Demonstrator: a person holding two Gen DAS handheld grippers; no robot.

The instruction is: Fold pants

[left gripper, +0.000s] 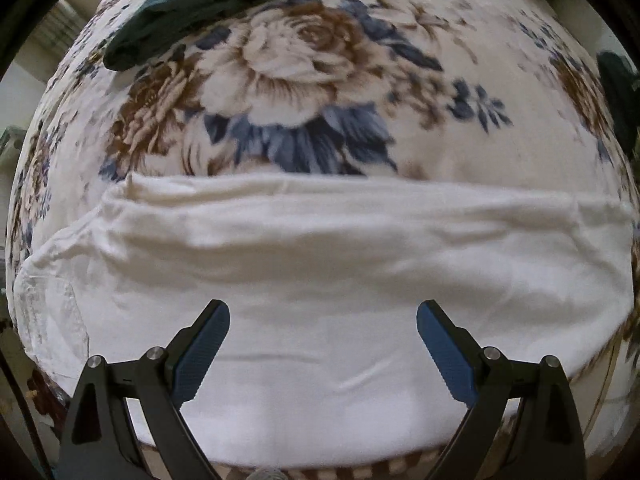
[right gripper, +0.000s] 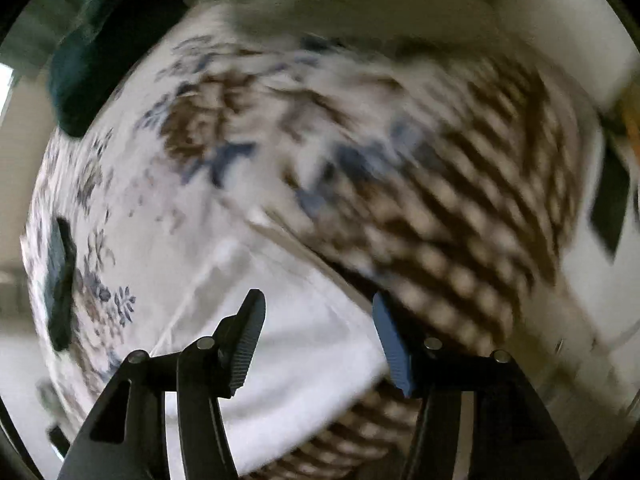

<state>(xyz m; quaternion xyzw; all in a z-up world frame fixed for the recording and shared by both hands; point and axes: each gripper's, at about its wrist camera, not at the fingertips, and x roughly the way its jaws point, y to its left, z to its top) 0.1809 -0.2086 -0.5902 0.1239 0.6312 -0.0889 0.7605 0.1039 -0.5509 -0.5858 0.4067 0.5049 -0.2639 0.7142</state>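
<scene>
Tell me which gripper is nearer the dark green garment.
Hard to call; likely left. The left gripper, jaws open, faces the dark green garment across the white pants; the right gripper sees it far off.

Pants [left gripper: 320,280] spread across the bedspread [left gripper: 460,80] near its front edge, folded garment [left gripper: 192,12] behind them at far left

White pants [left gripper: 320,256], laid flat in a wide band

Plain white soft fabric, spread sideways across a floral bedspread [left gripper: 304,92], near its front edge. Far edge runs nearly straight, with a rolled lip at upper left. Light creases across the middle; a pale sheer patterned patch sits at the left end. In the right wrist view, blurred, one rounded white end [right gripper: 280,360] lies over the bedspread's brown checked border.
</scene>
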